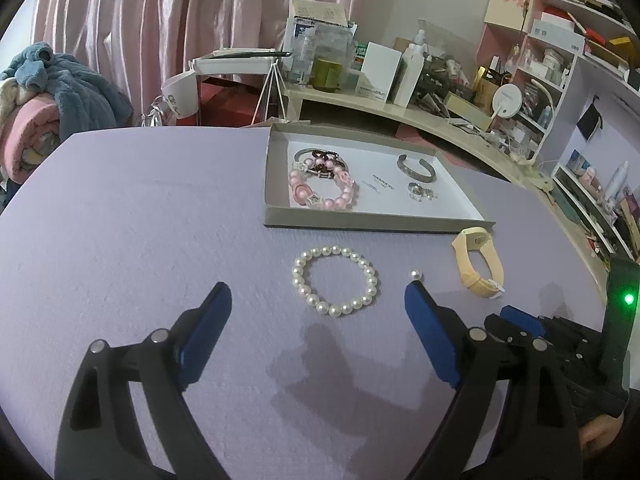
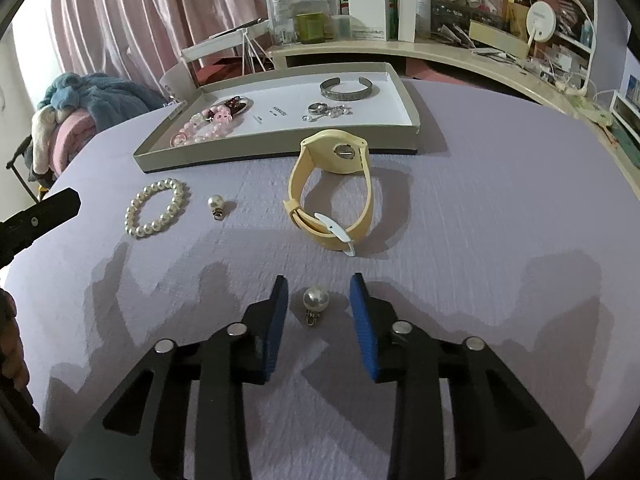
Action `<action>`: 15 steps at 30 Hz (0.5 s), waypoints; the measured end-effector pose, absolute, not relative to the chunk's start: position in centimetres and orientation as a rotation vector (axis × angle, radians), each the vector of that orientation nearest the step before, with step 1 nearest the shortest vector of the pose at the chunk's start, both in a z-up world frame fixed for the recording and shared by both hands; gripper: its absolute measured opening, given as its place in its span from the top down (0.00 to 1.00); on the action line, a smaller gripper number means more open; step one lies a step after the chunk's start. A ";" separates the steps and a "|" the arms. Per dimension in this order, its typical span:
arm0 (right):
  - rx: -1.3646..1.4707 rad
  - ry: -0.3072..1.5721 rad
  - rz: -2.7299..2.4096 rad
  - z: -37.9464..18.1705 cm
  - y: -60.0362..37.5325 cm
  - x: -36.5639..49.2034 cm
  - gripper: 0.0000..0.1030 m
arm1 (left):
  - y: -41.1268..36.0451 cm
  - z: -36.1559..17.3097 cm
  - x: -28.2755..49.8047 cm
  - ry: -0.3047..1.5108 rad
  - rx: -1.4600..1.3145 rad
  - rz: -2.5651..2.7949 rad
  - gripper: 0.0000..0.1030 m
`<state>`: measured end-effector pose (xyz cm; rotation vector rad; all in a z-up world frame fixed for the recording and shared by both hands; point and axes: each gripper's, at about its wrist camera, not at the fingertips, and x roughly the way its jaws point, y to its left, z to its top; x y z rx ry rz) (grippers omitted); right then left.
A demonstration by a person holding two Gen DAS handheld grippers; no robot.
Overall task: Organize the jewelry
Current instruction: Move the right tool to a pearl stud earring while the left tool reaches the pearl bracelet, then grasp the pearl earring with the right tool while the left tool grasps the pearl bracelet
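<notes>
A shallow box tray [image 1: 360,222] [image 2: 276,146] on the lilac table holds pink bead bracelets [image 1: 324,188], a silver cuff [image 1: 416,168] [image 2: 348,90] and rings [image 1: 419,192]. On the table lie a white pearl bracelet [image 1: 336,286] [image 2: 156,208], a yellow watch [image 1: 478,268] [image 2: 332,192] and two pearl earrings. My left gripper [image 1: 318,294] is open just short of the pearl bracelet; one earring [image 1: 416,275] [image 2: 216,204] lies by its right fingertip. My right gripper [image 2: 319,290] is open around the other pearl earring [image 2: 316,300], not touching it.
A curved desk [image 1: 400,108] crowded with boxes and bottles stands behind the table. Shelves [image 1: 560,60] rise at the right. A pile of blankets [image 1: 48,104] sits at the far left. Pink curtains hang at the back.
</notes>
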<state>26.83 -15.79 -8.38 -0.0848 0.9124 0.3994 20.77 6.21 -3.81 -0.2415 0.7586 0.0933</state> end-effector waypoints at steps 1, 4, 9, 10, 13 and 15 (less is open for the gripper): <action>-0.091 0.911 0.399 -8.4 -15.7 26.8 0.73 | 6.2 -3.9 20.8 0.761 -0.241 0.093 0.14; -0.108 0.905 0.396 -8.4 -15.5 26.7 0.73 | 6.1 -3.9 20.8 0.764 -0.239 0.091 0.14; -0.159 0.895 0.389 -8.4 -15.1 26.4 0.87 | 5.9 -4.1 20.9 0.777 -0.238 0.085 0.14; -0.151 0.898 0.391 -8.4 -15.2 26.5 0.87 | 5.9 -4.2 21.0 0.781 -0.238 0.084 0.14; -0.125 0.901 0.375 -8.3 -15.7 26.6 0.87 | 5.6 -4.4 21.3 0.790 -0.232 0.078 0.13; -0.105 0.901 0.368 -8.2 -16.0 26.8 0.87 | 5.3 -4.8 21.8 0.801 -0.218 0.073 0.11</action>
